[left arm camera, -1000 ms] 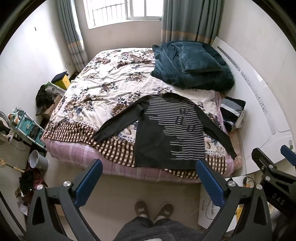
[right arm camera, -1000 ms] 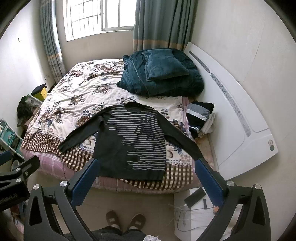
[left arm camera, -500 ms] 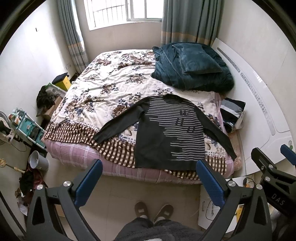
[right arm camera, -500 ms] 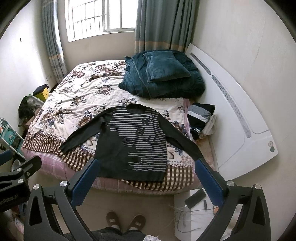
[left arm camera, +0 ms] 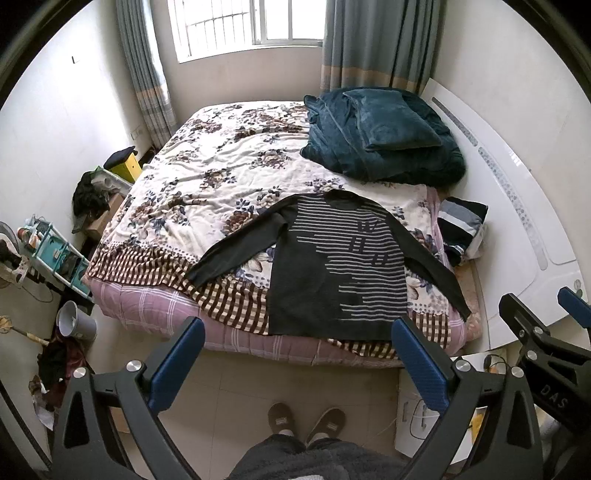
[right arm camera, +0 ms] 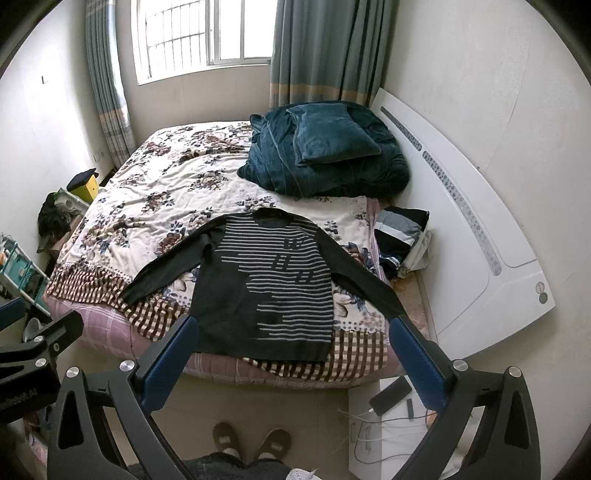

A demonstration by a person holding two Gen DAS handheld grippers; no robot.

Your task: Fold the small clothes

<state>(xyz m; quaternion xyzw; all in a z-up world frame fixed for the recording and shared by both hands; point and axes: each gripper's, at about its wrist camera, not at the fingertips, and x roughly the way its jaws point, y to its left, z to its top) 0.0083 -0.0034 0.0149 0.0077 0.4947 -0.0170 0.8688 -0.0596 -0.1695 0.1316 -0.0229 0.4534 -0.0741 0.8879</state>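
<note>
1. A dark long-sleeved sweater with pale grey stripes lay flat, sleeves spread, at the near edge of the floral-quilted bed
2. Left tongs and right tongs hung spread wide above the floor, pinching nothing

One sweater, two slippers (one pillow)

Daylight came through the window, which was blown out to white. The room was evenly and softly lit, with faint shadows. Both views were sharp, strongly bowed by the fisheye, with black vignetted corners.
</note>
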